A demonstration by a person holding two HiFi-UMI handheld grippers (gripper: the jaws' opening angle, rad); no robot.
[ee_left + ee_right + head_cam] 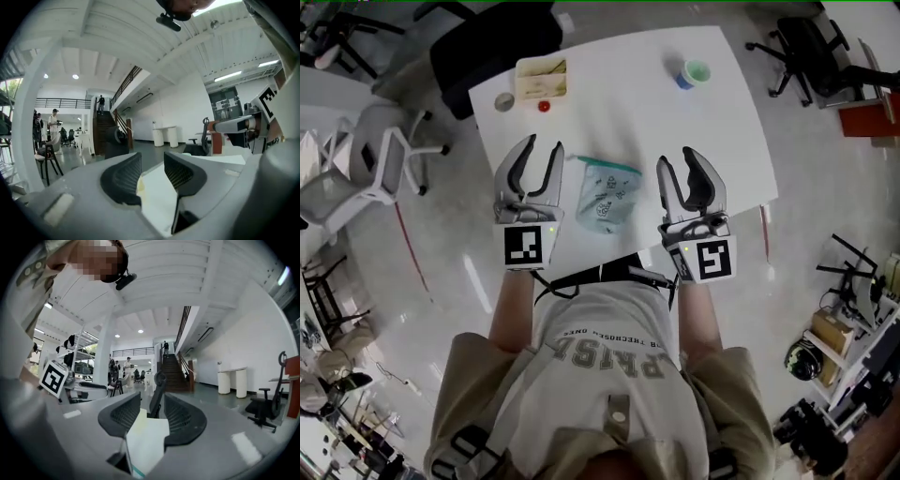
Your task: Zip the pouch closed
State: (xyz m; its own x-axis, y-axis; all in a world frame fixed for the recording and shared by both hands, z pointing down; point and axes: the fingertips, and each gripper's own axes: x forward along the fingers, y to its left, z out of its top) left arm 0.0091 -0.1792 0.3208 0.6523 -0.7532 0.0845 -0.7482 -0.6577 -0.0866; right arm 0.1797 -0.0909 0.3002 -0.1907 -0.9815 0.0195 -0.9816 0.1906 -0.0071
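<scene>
Your head view looks steeply down from close above the left gripper (543, 145) and right gripper (678, 157) onto the table (619, 103) well below. Each gripper view looks level along its own jaws and out across the hall. Both gripper views share the far staircase (105, 123) (173, 369).

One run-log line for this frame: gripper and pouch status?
left gripper: open, empty | right gripper: open, empty | pouch: lying on table, between both in head view, untouched | zip: cannot tell
</scene>
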